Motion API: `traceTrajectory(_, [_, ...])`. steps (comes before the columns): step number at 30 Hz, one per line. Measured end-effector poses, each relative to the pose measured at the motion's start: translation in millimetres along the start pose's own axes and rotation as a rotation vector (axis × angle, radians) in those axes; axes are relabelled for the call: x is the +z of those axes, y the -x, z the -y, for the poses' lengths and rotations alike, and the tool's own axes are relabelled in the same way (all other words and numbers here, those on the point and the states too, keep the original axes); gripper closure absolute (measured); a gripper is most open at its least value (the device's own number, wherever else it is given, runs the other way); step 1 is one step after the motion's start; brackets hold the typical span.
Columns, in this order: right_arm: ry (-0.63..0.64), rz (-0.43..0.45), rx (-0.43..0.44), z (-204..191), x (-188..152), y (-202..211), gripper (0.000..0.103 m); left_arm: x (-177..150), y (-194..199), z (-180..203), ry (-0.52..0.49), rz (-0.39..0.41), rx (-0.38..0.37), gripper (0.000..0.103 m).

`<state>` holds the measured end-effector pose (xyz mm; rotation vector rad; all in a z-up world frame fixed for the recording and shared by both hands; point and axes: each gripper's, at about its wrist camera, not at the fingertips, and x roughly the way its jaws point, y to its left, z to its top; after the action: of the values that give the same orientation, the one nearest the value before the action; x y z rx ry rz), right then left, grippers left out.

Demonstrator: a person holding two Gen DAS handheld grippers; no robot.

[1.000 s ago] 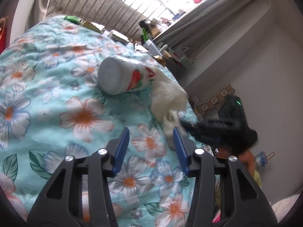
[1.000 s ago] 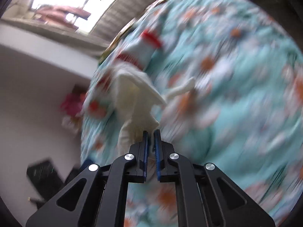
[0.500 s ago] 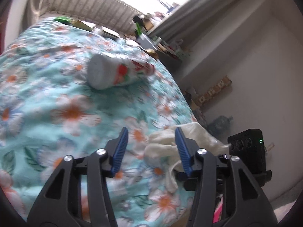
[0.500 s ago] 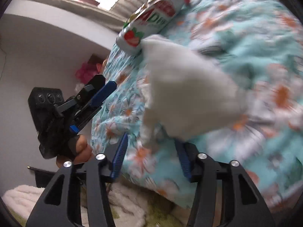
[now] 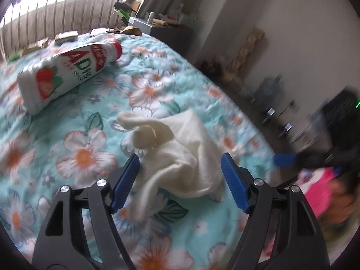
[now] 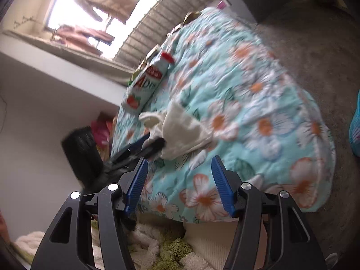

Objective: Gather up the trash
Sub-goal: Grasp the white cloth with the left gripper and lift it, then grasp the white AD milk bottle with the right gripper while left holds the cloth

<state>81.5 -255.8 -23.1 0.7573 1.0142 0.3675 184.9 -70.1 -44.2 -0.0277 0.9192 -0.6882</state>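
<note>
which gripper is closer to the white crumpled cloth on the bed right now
Left. The left gripper straddles the white cloth, jaws open on either side. The right gripper is open too, back past the bed's edge.

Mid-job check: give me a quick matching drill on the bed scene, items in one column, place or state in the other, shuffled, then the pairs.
Items:
1. bottle
2. white cloth
3. left tongs
4. right tongs

States:
A. crumpled on the floral bedspread
B. open, off the bed's edge, nothing between the pads
C. lying on its side, red cap
D. open, pads either side of the cloth

Pairs: 1-C, 2-A, 3-D, 4-B
</note>
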Motion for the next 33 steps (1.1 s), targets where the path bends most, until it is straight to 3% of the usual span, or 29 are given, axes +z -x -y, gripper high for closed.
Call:
traceTrajectory(1, [-0.008, 0.009, -0.002, 2, -1, 4, 0.045, -1, -6, 2, -0.012, -0.012, 0.018, 0.033])
traceTrajectory(3, [-0.022, 0.024, -0.005, 6, -2, 7, 0.045, -2, -12, 0, 0.007, -0.020, 0.052, 0.050])
traceTrajectory(4, [-0.028, 0.029, -0.003, 7, -2, 10, 0.045, -3, -12, -4, 0.019, -0.021, 0.054, 0.053])
traceTrajectory(6, [-0.038, 0.039, 0.008, 7, -2, 10, 0.045, -2, -9, -11, 0.049, -0.016, 0.037, 0.073])
traceTrajectory(9, [-0.059, 0.045, 0.040, 9, 0, 15, 0.045, -3, 0, -22, 0.097, -0.003, 0.015, 0.086])
traceTrajectory(13, [-0.110, 0.029, 0.107, -2, 19, -6, 0.045, -8, 25, -36, 0.131, 0.053, 0.038, 0.088])
traceTrajectory(15, [-0.138, 0.019, 0.146, -10, 34, -25, 0.040, -11, 41, -46, 0.161, 0.085, 0.055, 0.088])
traceTrajectory(22, [-0.204, -0.077, 0.220, -44, 82, -109, 0.038, -34, 101, -110, 0.328, 0.190, 0.219, 0.088])
traceTrajectory(26, [-0.225, -0.135, 0.220, -71, 99, -162, 0.038, -46, 125, -145, 0.423, 0.229, 0.287, 0.088])
traceTrajectory(29, [-0.292, -0.131, 0.191, -85, 111, -200, 0.023, -51, 136, -164, 0.471, 0.245, 0.312, 0.088])
traceTrajectory(33, [-0.306, -0.141, 0.172, -103, 124, -238, 0.022, -53, 138, -174, 0.503, 0.254, 0.317, 0.088])
